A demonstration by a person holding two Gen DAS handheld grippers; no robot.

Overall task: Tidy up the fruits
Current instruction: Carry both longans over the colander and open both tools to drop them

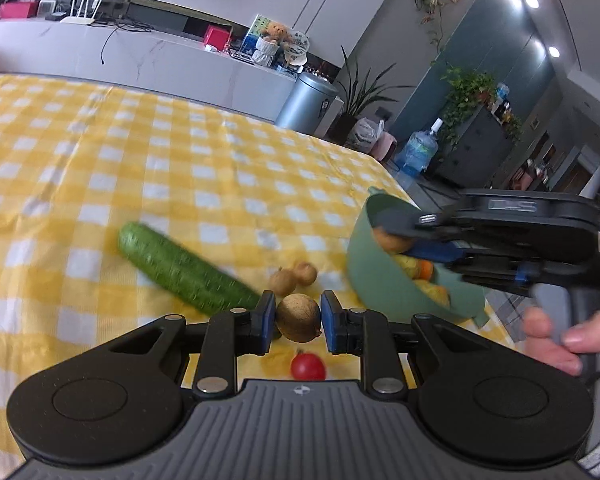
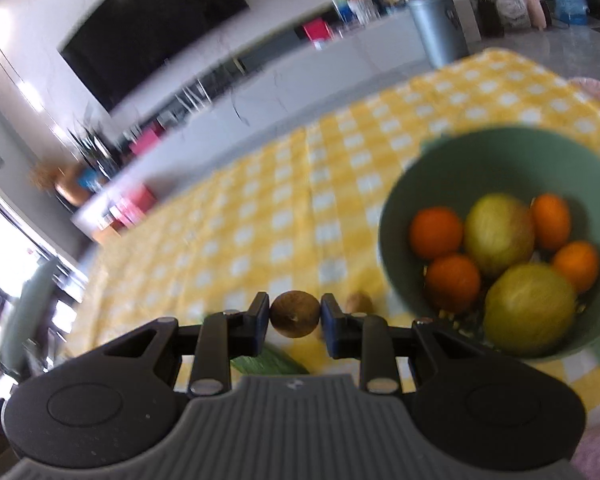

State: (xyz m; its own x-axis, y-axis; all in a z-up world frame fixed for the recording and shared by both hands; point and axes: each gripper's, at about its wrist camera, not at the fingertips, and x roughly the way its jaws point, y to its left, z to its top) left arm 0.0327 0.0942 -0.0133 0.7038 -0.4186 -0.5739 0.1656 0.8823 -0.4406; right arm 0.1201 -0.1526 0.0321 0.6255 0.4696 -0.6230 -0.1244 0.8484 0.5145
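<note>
Blue-padded jaws of the left gripper (image 1: 299,322) clamp a brown longan (image 1: 298,317). Right gripper (image 2: 295,314) likewise clamps a second longan (image 2: 295,313). Two loose longans (image 1: 294,278) lie at 12 o'clock of the left jaws, a cherry tomato (image 1: 308,366) at 6, a cucumber (image 1: 184,270) at 10, and the green bowl (image 2: 396,232) of oranges (image 2: 436,233) at 2.

My left gripper (image 1: 298,322) holds a longan (image 1: 299,317); cucumber (image 1: 186,271) lies left, bowl (image 1: 380,280) at the table's right edge.
</note>
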